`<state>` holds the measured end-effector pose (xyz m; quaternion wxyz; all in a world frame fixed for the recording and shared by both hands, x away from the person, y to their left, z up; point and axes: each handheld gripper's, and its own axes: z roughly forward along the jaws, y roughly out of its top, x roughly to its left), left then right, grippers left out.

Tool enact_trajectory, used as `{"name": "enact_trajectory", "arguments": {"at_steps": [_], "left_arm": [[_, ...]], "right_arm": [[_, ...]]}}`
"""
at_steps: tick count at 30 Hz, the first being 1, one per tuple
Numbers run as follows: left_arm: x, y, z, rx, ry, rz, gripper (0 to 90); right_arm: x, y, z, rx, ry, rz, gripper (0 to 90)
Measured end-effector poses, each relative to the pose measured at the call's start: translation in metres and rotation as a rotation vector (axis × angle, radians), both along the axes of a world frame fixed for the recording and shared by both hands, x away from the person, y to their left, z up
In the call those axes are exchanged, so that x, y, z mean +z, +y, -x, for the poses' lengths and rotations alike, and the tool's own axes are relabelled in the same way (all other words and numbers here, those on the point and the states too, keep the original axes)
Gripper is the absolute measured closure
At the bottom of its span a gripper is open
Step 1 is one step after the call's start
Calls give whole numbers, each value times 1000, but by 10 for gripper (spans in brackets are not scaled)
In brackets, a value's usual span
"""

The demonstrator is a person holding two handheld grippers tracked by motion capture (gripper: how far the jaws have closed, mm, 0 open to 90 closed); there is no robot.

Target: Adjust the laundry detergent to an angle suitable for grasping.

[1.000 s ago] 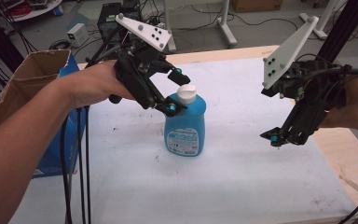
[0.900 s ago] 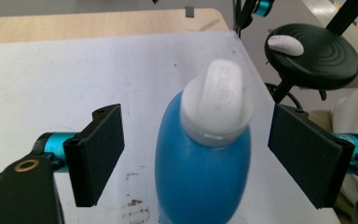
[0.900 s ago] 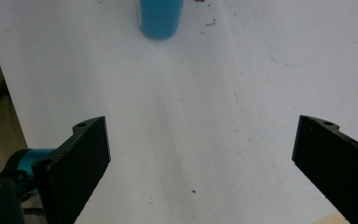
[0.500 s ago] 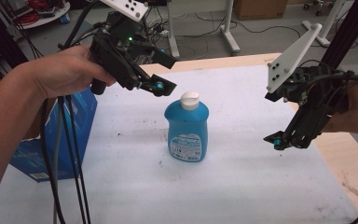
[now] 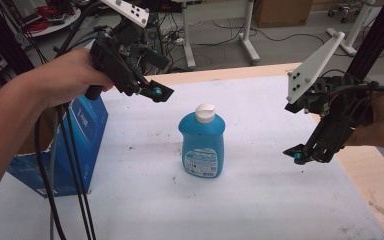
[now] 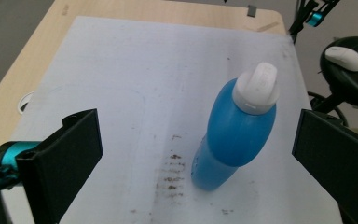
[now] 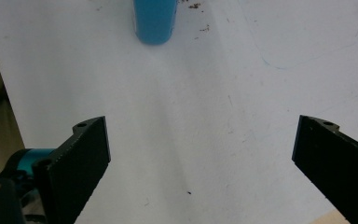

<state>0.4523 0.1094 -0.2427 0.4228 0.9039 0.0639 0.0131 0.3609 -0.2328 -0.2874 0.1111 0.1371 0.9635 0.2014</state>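
A blue bottle point(image 5: 201, 145) with a white cap stands upright in the middle of the white mat point(image 5: 260, 200). My left gripper point(image 5: 155, 92) hangs above and to the left of the bottle, apart from it. Its jaws have just been opening and stand wide, with nothing between them. In the left gripper view the bottle point(image 6: 235, 135) leans across the table beyond the left gripper point(image 6: 196, 126). My right gripper point(image 5: 300, 154) hovers to the right of the bottle, open and empty. In the right gripper view the bottle's base point(image 7: 154, 21) lies far beyond the right gripper point(image 7: 200, 135).
A blue cardboard box point(image 5: 87, 130) stands at the mat's left edge, under my left forearm. Black cables point(image 5: 67, 190) hang from the left gripper in front of it. Bare wooden tabletop point(image 5: 365, 170) borders the mat on the right. Small brown stains point(image 6: 170, 172) mark the mat near the bottle.
The left gripper has let go of the bottle's cap, lifted up and drawn back to the left. The bottle stays standing. The right gripper has kept still.
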Motion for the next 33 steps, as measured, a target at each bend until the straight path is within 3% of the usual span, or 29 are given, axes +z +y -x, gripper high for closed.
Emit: {"name": "enact_trajectory", "arguments": {"at_steps": [3,5,9,11,12,13,14,16,20,21,25,27,33], "left_arm": [[3,1,-1,16,-13,-24,16],[5,2,-2,34,-26,-61,16],[8,3,-4,63,-22,-94,16],[11,4,-8,110,-18,-149,16],[11,4,-8,110,-18,-149,16],[13,5,-11,140,-41,-199,16],[13,5,-11,140,-41,-199,16],[17,7,-14,148,-57,-245,16],[18,9,-18,146,-54,-250,16],[16,9,-20,145,-58,-276,16],[11,10,-24,142,-61,-309,16],[7,11,-28,147,-56,-329,16],[2,17,-37,156,-51,-325,16]], "right_arm": [[0,0,0,0,-1,-2,33],[1,0,-1,3,0,-2,32],[2,1,-3,8,0,-3,32],[4,2,-6,9,0,-4,33],[5,3,-8,11,0,-4,32],[7,4,-10,15,3,-10,33],[7,4,-10,15,3,-10,33],[11,5,-20,13,17,-26,33],[18,7,-31,16,15,-16,33],[25,10,-40,20,15,-22,32],[35,16,-56,39,25,-42,32],[40,22,-70,75,18,-31,32],[46,35,-96,126,31,-4,32]]}}
